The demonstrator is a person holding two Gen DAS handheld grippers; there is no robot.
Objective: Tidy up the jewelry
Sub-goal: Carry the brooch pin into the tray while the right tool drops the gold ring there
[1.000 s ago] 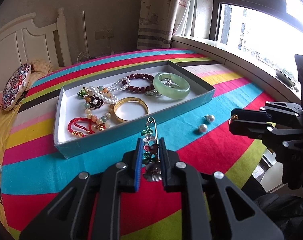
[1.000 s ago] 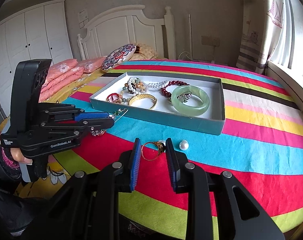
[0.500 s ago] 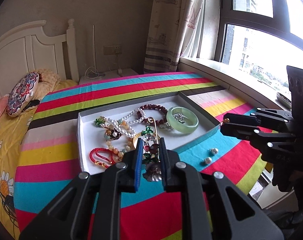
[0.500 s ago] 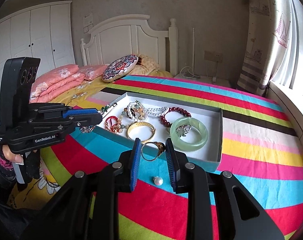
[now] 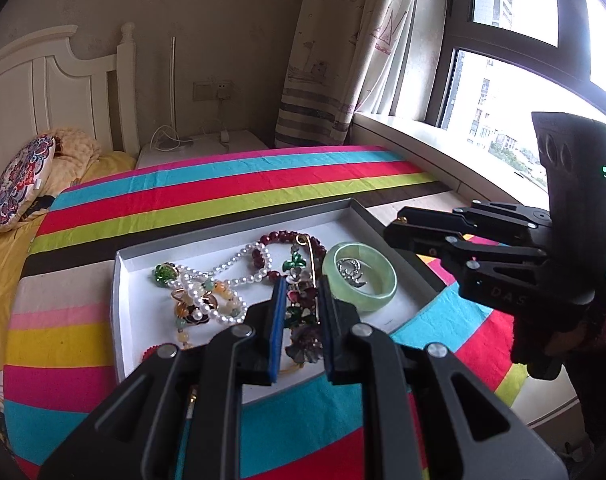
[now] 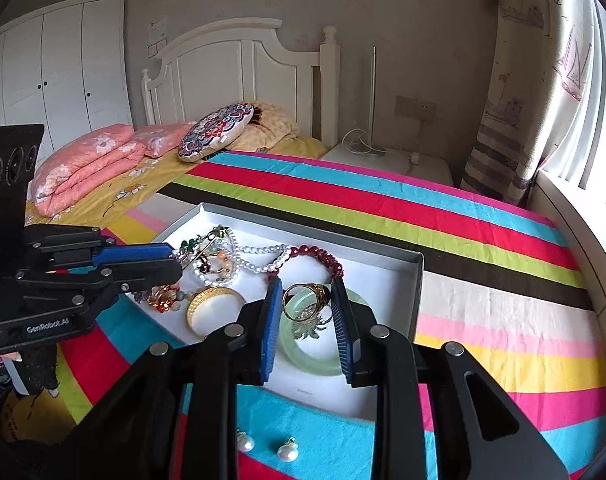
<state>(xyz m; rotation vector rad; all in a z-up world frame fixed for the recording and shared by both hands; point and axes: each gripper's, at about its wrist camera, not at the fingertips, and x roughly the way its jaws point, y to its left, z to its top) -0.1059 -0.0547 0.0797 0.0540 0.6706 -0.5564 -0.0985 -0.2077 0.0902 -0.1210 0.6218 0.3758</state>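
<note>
1. Left tool point(image 5: 301, 316) pinches a flower brooch point(image 5: 301, 308) w/ a long gold pin; blue pads squeeze it on both sides.
2. Right tool point(image 6: 307, 316) pinches a gold ring point(image 6: 306, 300) btwn its blue pads.
3. Both tools hang over a white tray point(image 6: 417, 280), which lies on a bed w/ a striped blanket point(image 6: 443, 216).
4. Under the right tool, in the tray: a green bangle point(image 6: 303, 354) w/ a small silver piece point(image 6: 309, 322) inside it.
5. Just left of the right tool: a gold bangle point(image 6: 213, 308). Past it, near the left tool: pearl beads point(image 6: 259, 262) & mixed bead strings in a pile.
6. Ahead of the right tool: a dark red bead bracelet point(image 6: 323, 258), touching the pearls.
7. Behind the right tool's tips, outside the tray, 2 pearl earrings point(image 6: 265, 448) sit on a blue stripe, near each other.
8. Far ahead, by the white headboard: a round patterned cushion point(image 6: 217, 132) & pink folded bedding.
</note>
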